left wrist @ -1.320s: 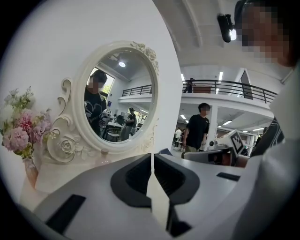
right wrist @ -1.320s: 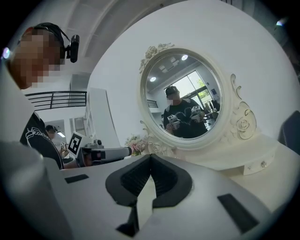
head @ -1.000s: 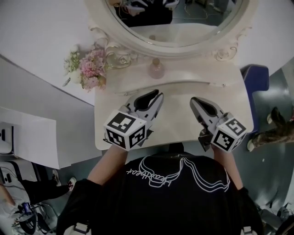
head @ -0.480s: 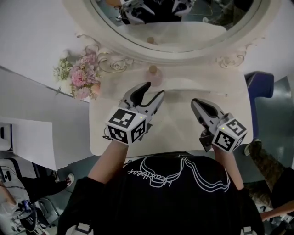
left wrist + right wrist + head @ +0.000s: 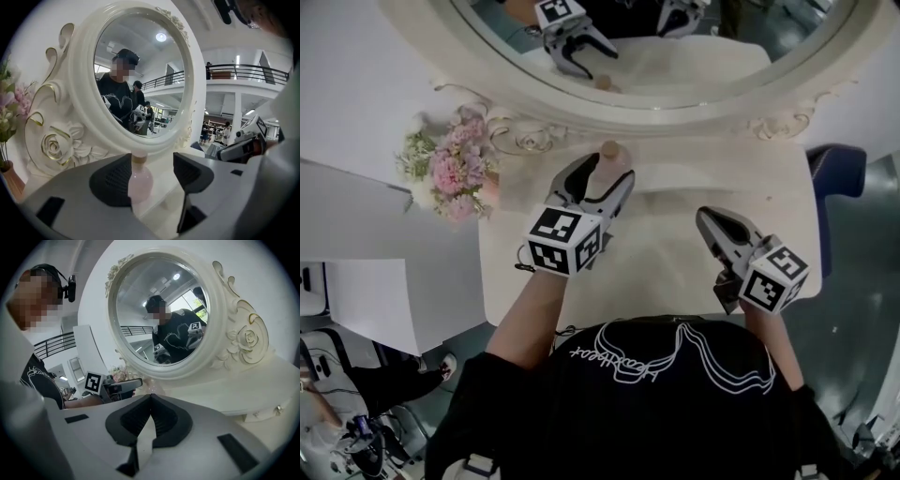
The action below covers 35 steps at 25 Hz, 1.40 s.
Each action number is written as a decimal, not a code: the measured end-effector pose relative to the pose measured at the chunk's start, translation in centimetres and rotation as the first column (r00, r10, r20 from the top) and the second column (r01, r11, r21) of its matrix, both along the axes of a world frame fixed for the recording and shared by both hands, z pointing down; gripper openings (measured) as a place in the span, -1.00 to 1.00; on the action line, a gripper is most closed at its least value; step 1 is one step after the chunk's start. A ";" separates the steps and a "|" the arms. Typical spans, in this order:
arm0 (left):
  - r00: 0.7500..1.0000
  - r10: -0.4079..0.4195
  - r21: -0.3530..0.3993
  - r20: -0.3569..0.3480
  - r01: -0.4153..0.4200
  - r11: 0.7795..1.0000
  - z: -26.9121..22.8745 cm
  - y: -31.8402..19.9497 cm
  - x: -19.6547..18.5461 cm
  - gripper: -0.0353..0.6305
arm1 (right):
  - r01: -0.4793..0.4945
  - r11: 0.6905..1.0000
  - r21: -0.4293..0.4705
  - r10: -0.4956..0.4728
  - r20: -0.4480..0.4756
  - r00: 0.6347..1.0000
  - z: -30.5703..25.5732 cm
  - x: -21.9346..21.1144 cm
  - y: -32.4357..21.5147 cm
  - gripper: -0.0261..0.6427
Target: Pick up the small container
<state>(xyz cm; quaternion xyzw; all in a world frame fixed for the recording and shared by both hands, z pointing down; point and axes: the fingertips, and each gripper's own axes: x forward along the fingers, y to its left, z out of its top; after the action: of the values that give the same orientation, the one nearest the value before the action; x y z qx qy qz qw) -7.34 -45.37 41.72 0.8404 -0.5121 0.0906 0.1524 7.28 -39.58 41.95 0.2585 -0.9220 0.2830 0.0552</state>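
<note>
Jaws on the left gripper are swinging open right now, and they're already standing about as wide as they go. The small container, that little pink bottle with the pale stopper, is sitting upright just in front of the mirror, at the foot of its frame. In the left gripper view the bottle is showing up in the gap between the pads: it's looking right up against one pad, with open space to the other, so nothing is gripping it yet. My read is that this is the reach-and-straddle bit of the pick. What's left is nudging the gripper a bit closer to the mirror to centre the bottle, then squeezing and lifting. That round belly looks slippery, so a lopsided squeeze could tip it toward the frame.

The right gripper is hanging further back from the mirror than the left one, pads pressed together with nothing in them, basically sitting this one out.

Compared with a second ago: the left gripper was nearly closed and parked well back from the mirror, with the bottle standing clear ahead of it. Now it's moving in toward the mirror with the bottle inside its span. The right one is looking much the same.
</note>
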 end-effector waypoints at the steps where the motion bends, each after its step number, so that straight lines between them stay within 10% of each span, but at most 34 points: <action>1: 1.000 -0.008 0.003 0.008 0.008 1.000 0.3 -0.4 -0.2 -0.07 | -0.001 1.000 -0.007 0.001 -0.002 1.000 0.2 0.0 -0.1 -0.91; 35: 0.986 -0.053 0.064 0.161 0.043 0.997 2.9 -3.6 -1.2 -0.47 | -0.010 0.995 -0.098 0.008 -0.014 1.000 3.8 0.3 -0.7 -0.91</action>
<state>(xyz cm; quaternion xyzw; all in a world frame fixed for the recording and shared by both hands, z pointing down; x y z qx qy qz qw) -8.54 -48.96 44.60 0.8218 -0.5456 0.1393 0.0869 7.61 -40.33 45.78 0.2615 -0.9053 0.3266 0.0729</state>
